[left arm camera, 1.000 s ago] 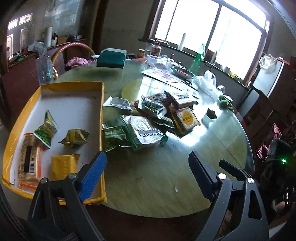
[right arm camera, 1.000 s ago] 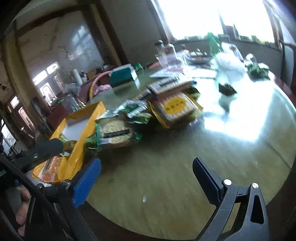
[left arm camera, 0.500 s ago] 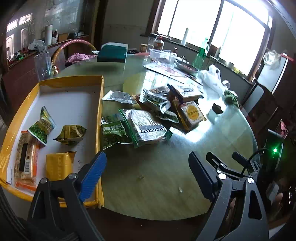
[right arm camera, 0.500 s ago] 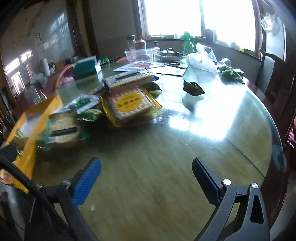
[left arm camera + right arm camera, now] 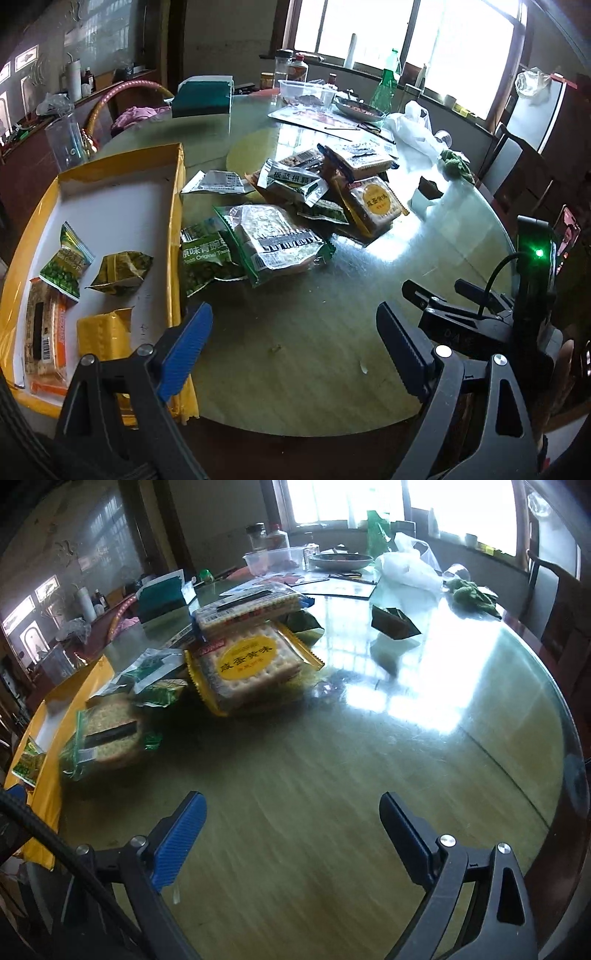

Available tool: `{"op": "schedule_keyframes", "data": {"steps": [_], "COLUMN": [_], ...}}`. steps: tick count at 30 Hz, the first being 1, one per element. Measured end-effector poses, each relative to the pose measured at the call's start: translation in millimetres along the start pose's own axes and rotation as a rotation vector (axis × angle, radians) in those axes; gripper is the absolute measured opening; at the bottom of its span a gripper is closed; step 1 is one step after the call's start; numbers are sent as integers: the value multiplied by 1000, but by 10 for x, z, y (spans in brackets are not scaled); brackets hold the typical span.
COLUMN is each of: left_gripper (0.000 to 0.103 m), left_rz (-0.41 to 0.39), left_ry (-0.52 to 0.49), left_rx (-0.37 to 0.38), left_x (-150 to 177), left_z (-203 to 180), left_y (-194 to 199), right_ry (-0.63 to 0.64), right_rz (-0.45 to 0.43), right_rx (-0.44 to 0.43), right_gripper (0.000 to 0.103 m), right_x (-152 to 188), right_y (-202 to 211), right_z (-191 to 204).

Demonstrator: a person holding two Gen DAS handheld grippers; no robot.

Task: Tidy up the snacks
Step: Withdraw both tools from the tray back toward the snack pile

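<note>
- The round glass-topped desk (image 5: pixel 303 354) fills both views, its near part bare and its far side crowded with bottles, a bowl and a white plastic bag (image 5: pixel 406 570).
- A yellow tray (image 5: pixel 176 206) with a white floor sits at the desk's left edge, overhanging it a little.
- A pile of snack packets (image 5: pixel 295 206) lies near the middle of the desk, just right of the tray; the yellow cracker pack (image 5: pixel 251 664) rests at its right side with another cracker pack (image 5: pixel 247 609) stacked across it.
- A clear packet with green edges (image 5: pixel 273 243) lies at the pile's near side, overlapping a green pea packet (image 5: pixel 207 258) that touches the tray wall.
- Inside the tray lie five small packets, among them a green pea sachet (image 5: pixel 66 266) and a yellow pouch (image 5: pixel 103 332).
- The left gripper (image 5: pixel 295 350) hovers over bare glass near the tray's corner, jaws spread wide and empty.
- The right gripper (image 5: pixel 291 834) hangs over bare glass short of the pile, jaws wide apart, holding nothing.
</note>
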State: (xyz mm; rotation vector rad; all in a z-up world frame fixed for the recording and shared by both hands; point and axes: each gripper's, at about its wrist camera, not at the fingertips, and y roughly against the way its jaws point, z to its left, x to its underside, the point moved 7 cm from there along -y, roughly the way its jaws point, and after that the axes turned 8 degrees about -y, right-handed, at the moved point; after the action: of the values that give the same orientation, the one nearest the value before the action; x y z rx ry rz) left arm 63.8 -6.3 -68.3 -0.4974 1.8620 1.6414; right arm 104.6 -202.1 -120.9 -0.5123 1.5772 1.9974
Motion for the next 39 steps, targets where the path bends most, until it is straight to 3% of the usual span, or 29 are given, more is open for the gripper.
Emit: {"op": "schedule_keyframes", "data": {"steps": [8,14,35,39], "left_gripper": [90,90,87,84], "left_rz": [25,29,34,68], "left_ry": [9,8,-29,-28], "left_rx": [-22,-33,-83,-34], "left_x": [-17,-38,-98,-152], "left_z": [77,115,174,177], "left_y": [-78,-106,-134,-233], "right_ry": [74,68,99,106], "right_rz": [24,33,37,40], "right_rx": [98,105,93,83], "right_gripper": [97,103,103,103], "right_x": [-12,-31,-115,-103], "right_y": [-101,-136,-208,-196], "right_z": [31,23,34,38]}}
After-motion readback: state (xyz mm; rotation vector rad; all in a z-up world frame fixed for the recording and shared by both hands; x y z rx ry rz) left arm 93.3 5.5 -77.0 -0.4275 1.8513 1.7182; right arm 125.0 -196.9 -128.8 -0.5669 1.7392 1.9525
